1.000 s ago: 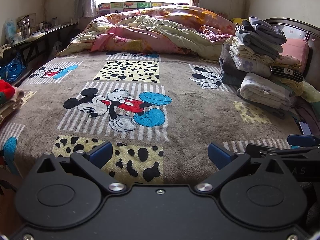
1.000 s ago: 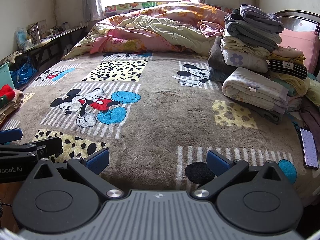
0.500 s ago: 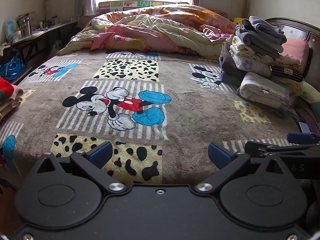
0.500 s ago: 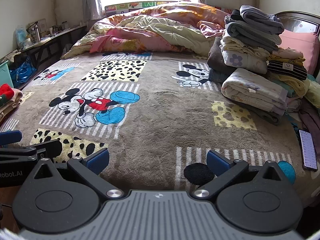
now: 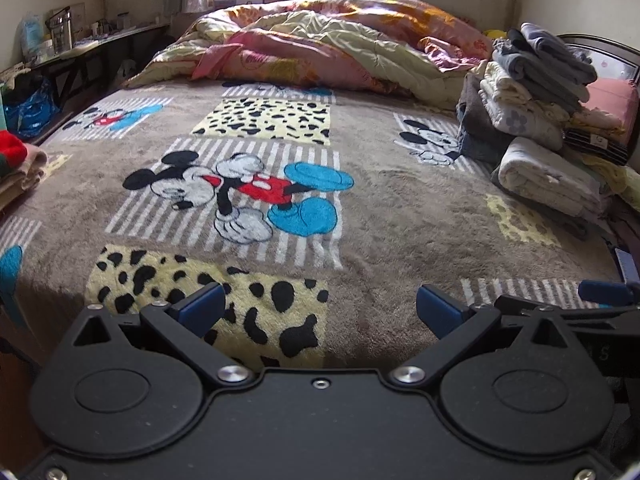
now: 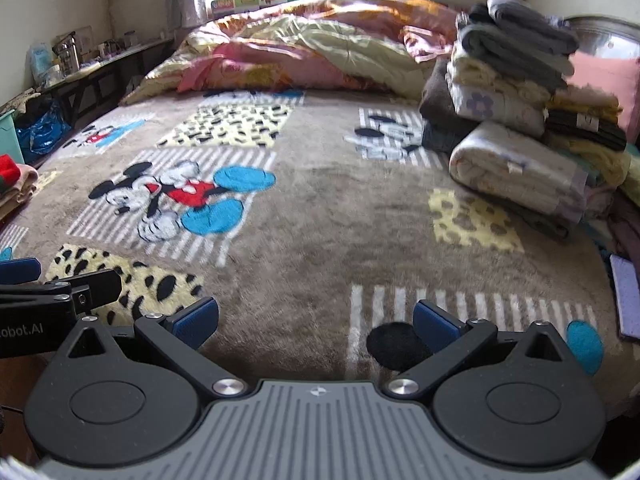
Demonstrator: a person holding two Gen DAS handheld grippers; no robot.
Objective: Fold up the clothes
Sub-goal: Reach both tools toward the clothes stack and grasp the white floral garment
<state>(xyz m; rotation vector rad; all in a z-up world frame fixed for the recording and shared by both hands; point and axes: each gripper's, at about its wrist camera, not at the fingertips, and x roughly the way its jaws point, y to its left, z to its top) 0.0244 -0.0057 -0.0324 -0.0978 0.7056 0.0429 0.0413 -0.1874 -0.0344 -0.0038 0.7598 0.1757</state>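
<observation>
The clothes (image 6: 516,120) sit stacked on the far right of the bed (image 6: 304,216), against the headboard side, most already folded into tidy bundles, which we take to be the finished pile kept clear of the working space. A smaller heap of garments (image 5: 20,168) lies at the left edge, perhaps what we have yet to fold. Between them the cartoon blanket (image 5: 360,208) is bare, left open as our folding surface. Our left tool (image 5: 320,310) and right tool (image 6: 314,320) hang over the near edge, side by side, both spread wide and pinching nothing, ready to fetch the next piece. A phone (image 6: 626,300) rests near the right edge.
</observation>
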